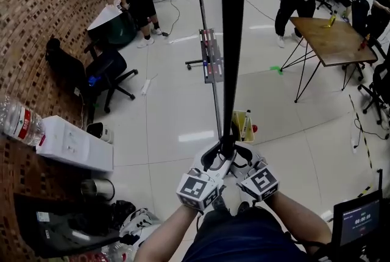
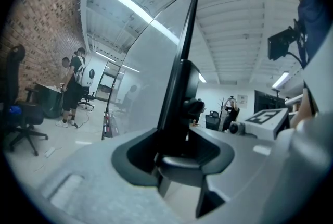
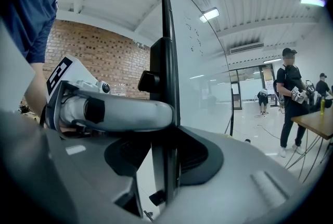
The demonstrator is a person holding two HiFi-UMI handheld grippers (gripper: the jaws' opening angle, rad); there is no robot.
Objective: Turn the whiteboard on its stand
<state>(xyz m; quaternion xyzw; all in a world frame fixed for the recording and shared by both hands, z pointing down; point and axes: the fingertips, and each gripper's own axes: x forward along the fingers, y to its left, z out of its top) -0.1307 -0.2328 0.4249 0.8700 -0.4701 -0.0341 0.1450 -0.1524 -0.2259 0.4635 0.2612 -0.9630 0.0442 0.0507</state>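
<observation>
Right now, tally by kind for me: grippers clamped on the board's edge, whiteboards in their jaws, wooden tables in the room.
Grippers shut on the edge: 2, the left gripper and the right gripper
Whiteboard in their jaws: 1
Wooden table: 1
Total: 4

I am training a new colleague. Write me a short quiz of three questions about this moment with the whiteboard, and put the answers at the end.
1. True or false: the left gripper and the right gripper are both clamped on the black edge of the whiteboard.
2. How does the whiteboard show in the head view?
A) as a wide white face
B) as a thin dark bar, seen edge-on
C) lying flat on the floor
3. Fill in the missing word: in the left gripper view, the wall behind the black office chair is made of ____.

Key: 1 true; 2 B; 3 brick.
</observation>
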